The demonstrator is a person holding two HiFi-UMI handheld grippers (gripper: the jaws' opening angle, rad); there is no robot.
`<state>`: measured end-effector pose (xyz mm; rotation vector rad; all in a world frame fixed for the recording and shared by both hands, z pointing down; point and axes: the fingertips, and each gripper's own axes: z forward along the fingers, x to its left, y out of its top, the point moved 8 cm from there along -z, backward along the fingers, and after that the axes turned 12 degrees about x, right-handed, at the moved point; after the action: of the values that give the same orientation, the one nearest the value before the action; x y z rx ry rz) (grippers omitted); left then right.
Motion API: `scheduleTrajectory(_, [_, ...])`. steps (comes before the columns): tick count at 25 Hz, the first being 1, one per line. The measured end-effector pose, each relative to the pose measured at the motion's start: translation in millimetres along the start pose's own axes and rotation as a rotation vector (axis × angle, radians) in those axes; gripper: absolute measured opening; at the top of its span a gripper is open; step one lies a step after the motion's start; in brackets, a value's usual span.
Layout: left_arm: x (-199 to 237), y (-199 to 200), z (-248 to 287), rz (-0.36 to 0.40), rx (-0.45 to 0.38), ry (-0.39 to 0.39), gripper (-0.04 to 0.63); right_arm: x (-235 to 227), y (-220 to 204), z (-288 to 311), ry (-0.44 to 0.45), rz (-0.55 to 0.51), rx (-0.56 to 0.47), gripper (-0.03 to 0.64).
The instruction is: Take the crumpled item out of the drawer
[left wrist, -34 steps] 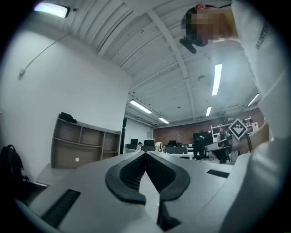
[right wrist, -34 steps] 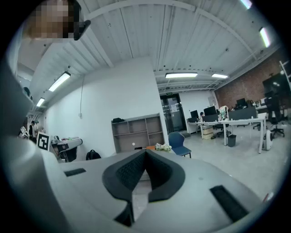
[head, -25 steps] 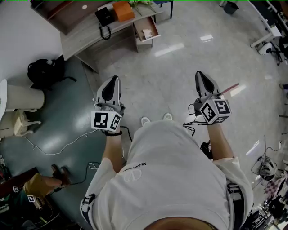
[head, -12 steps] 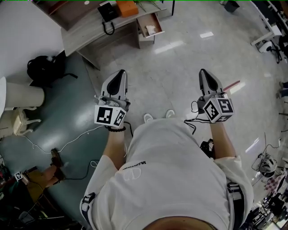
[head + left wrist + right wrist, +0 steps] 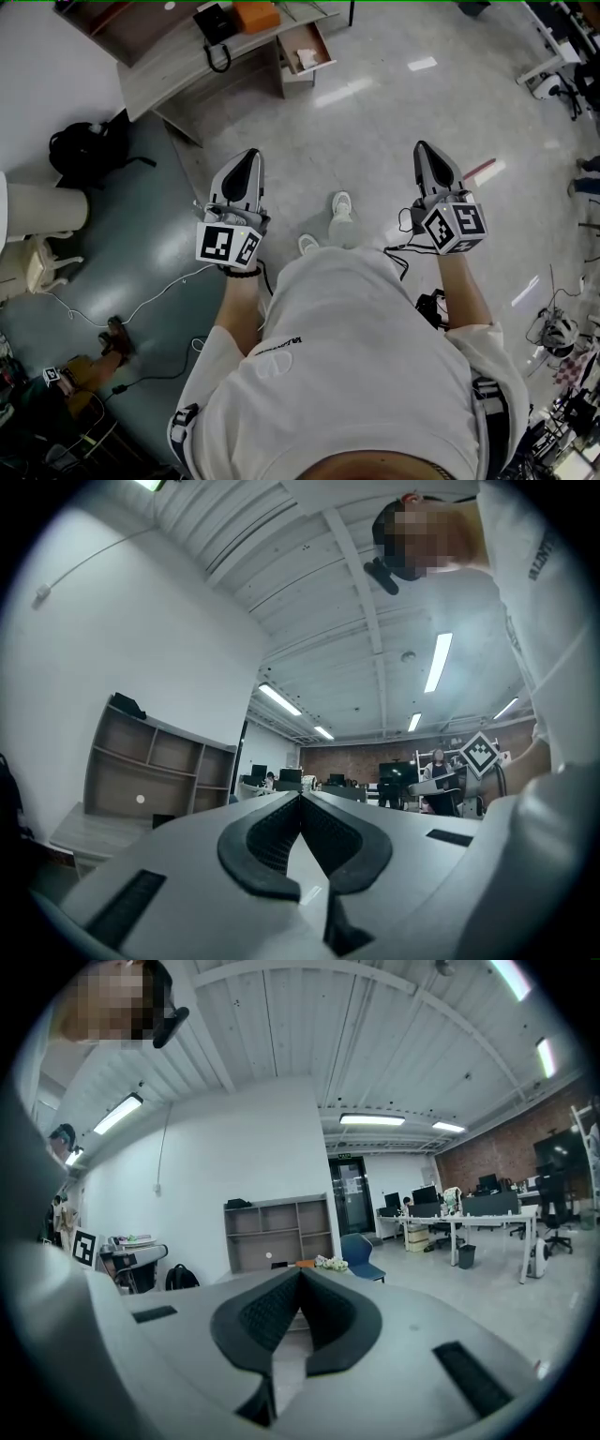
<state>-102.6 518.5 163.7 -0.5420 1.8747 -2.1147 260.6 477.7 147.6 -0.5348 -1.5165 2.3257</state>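
Note:
Far ahead in the head view, an open drawer [image 5: 305, 49] juts out of a grey desk [image 5: 178, 70]. In it lies a white crumpled item [image 5: 307, 58]. My left gripper [image 5: 250, 154] and right gripper [image 5: 422, 147] are held at waist height over the floor, well short of the drawer. Both are shut and hold nothing. The left gripper [image 5: 301, 797] shows its pads meeting at the tip in its own view. So does the right gripper [image 5: 300, 1272], and its jaws hide the drawer in its own view.
A black phone [image 5: 211, 23] and an orange box [image 5: 255, 14] sit on the desk. A black backpack [image 5: 80, 150] and a white cable [image 5: 141, 300] lie on the teal floor at the left. My shoe [image 5: 342, 204] is stepping forward. Behind the desk stands a shelf unit [image 5: 277, 1232].
The person has stepped forward; one shoe now reaches ahead and the desk sits slightly higher in the head view. Both grippers stay shut and have hardly shifted.

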Motion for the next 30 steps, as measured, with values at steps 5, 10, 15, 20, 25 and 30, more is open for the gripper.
scheduleTrajectory(5, [2,5,13,0.014,-0.001,0.002,0.002,-9,3,14,0.014,0.002,0.005,0.002])
scheduleTrajectory(10, [11,6,34,0.012,0.01,0.021,0.002,-23,9,39,0.038,0.015,0.008,0.002])
scheduleTrajectory(15, [23,4,68,0.006,0.031,0.03,0.002,-47,19,75,0.056,0.016,0.022,0.002])
scheduleTrajectory(20, [28,9,114,0.006,0.036,0.038,0.002,-79,38,108,0.07,-0.001,0.016,0.0])
scheduleTrajectory(25, [32,16,161,0.008,0.032,0.05,0.002,-113,50,138,0.083,0.007,0.024,0.002])
scheduleTrajectory(30, [31,22,196,0.003,0.03,0.08,0.002,-145,61,164,0.11,0.011,0.036,0.002])
